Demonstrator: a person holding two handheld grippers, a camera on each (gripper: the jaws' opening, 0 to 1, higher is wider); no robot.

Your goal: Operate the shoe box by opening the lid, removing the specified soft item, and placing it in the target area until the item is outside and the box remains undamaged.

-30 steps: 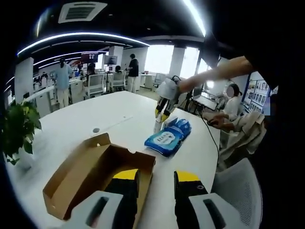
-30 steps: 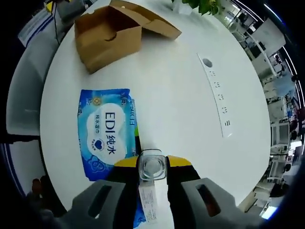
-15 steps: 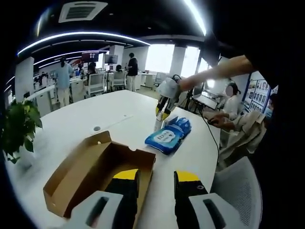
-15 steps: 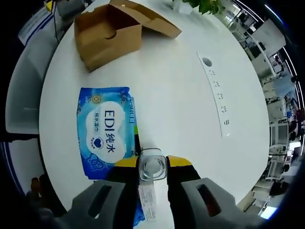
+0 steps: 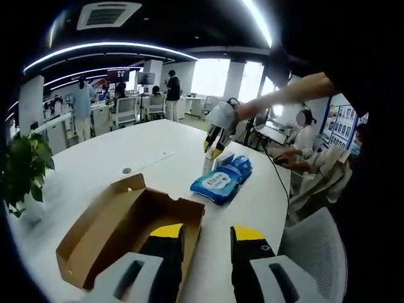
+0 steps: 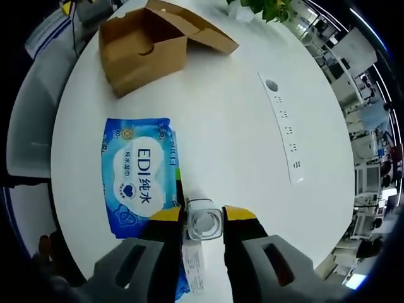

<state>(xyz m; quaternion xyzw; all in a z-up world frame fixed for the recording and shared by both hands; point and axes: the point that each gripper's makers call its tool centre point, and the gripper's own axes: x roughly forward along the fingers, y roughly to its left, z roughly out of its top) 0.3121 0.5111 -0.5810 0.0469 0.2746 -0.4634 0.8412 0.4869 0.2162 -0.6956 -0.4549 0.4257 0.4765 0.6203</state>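
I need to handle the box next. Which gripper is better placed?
Left, probably. The left gripper is open and empty right at the box. The right gripper is farther off, its jaws either side of the bottle beside the wipes.

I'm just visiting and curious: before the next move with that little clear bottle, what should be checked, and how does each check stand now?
1. Box lid open: ok, the cardboard box stands open.
2. Wipes pack outside the box: ok, it lies flat on the white table.
3. Clear bottle upright: ok, beside the pack.
4. Right gripper released from the bottle: ok, a gap shows on each side.
5. Left gripper free: ok, open, nothing between the jaws.
6. Box undamaged: cannot tell.
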